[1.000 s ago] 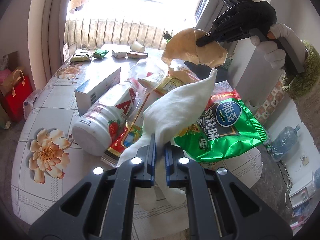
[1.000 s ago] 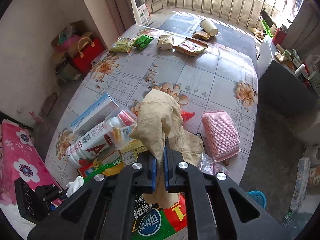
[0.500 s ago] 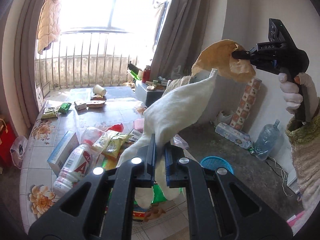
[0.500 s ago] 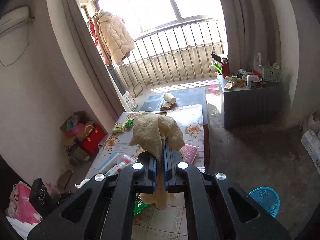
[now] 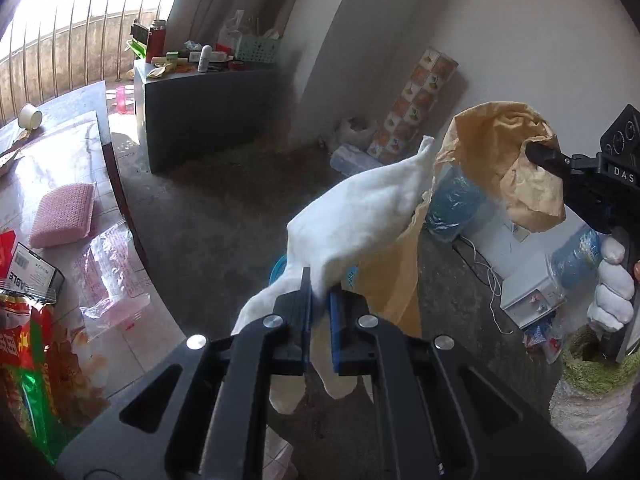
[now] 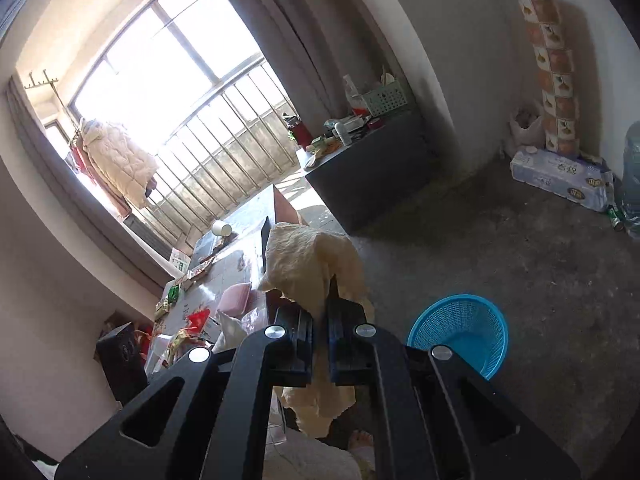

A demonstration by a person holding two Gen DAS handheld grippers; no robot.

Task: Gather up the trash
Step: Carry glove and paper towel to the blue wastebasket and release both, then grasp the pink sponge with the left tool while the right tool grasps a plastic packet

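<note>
My left gripper is shut on a crumpled white tissue that sticks up and drapes below the fingers. At the right of the left wrist view, my right gripper is held in a white-gloved hand and is shut on a crumpled brown paper. The right wrist view shows that gripper pinching the same brown paper in the air. A blue plastic basket stands on the floor just right of it; its rim peeks out behind the tissue.
The table with a pink sponge, clear plastic wrap and snack bags lies to the left. A dark cabinet stands behind. Water bottles, a tissue pack and a white box sit on the floor.
Both grippers swung away from the table toward the floor side of the room, carrying the white tissue and the brown paper. The blue basket has come close in the right wrist view.
</note>
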